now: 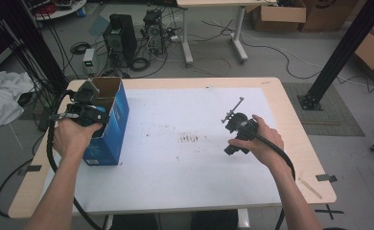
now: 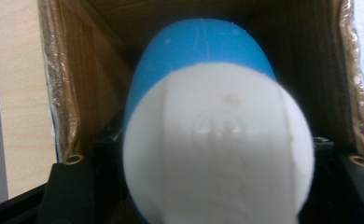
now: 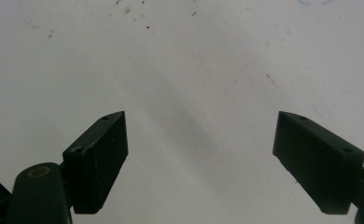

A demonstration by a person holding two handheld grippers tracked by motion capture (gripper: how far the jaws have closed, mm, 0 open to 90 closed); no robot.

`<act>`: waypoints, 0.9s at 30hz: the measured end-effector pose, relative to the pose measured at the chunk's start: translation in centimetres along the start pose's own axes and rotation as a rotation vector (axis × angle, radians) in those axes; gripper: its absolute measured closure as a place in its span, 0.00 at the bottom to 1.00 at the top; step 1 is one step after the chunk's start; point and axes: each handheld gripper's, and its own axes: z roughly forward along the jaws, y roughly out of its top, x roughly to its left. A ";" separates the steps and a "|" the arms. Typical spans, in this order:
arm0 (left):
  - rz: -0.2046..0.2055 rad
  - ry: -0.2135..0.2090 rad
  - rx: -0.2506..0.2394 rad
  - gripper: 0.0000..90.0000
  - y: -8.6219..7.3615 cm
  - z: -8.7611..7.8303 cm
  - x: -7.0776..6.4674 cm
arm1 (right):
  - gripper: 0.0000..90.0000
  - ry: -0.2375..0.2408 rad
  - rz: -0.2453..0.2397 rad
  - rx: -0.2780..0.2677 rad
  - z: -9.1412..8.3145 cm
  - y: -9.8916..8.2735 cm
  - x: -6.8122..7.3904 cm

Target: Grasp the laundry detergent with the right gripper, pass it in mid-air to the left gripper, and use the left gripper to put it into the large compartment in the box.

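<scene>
A: Where is the blue container [image 2: 203,51] relative to the left gripper [image 1: 90,96]?

B: Right between its jaws. In the left gripper view the container's rounded white end faces the camera and its blue body runs away from it. So the long axis lies along the jaws, pointing down into the open blue cardboard box [image 1: 109,120].

A: Is it clamped?

B: I can't tell. A black jaw stands at either flank of the white end, but the pads themselves are hidden behind it, so a squeeze and a loose fit look the same.

A: And the right gripper [image 3: 201,158]?

B: Spread wide with nothing between its jaws, just the bare white table top [image 3: 194,70] ahead. From the high view it is well apart from the box, out to the right.

A: So the left hand is the nearer one.

B: By far. I'd judge the next move turns on that axis: the container can only travel along the jaws, straight in or out between the box's brown walls.
</scene>
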 end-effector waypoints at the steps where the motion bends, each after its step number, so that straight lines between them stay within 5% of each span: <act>1: -0.004 0.000 -0.001 0.35 0.0 0.0 0.0 | 0.20 -0.001 0.001 -0.001 0.0 0.0 0.0; 27: -0.003 0.000 -0.006 0.31 0.2 -1.1 0.2 | 0.20 0.000 0.001 0.002 -0.1 -0.1 0.0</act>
